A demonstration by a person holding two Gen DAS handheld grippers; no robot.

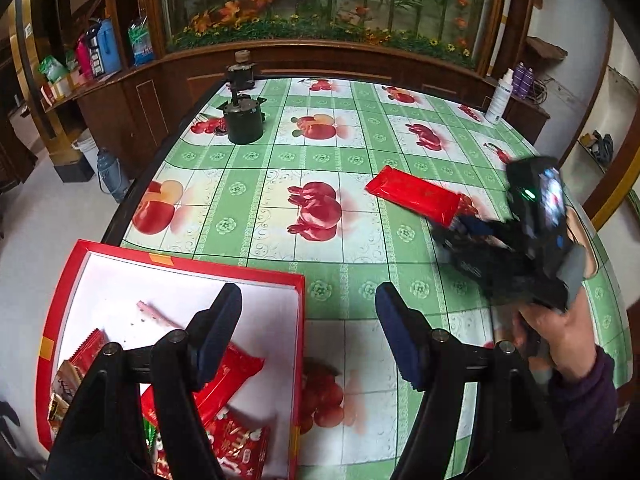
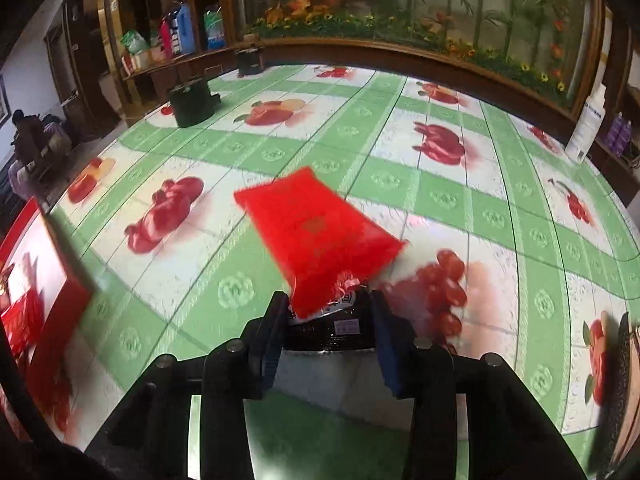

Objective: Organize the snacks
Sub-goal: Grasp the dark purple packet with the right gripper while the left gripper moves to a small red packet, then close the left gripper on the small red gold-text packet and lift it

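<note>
Lying between the right gripper's [image 2: 328, 320] jaws, red snack packet [image 2: 316, 232].

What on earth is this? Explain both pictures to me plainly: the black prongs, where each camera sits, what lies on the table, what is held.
No robot here: a person carries two tools. The black prongs are the fingers of each hand-held gripper, and a camera on each looks along them.

The left camera shows the left hand-held gripper open and empty above the red-rimmed white cardboard box of snack packets, and the person's hand on the other tool.

The right camera shows the right hand-held gripper with its fingers either side of the flat red foil snack packet; whether they pinch it is unclear.

All this rests on the green-and-white fruit-print tablecloth, with a dark round canister and a white bottle farther back.
</note>
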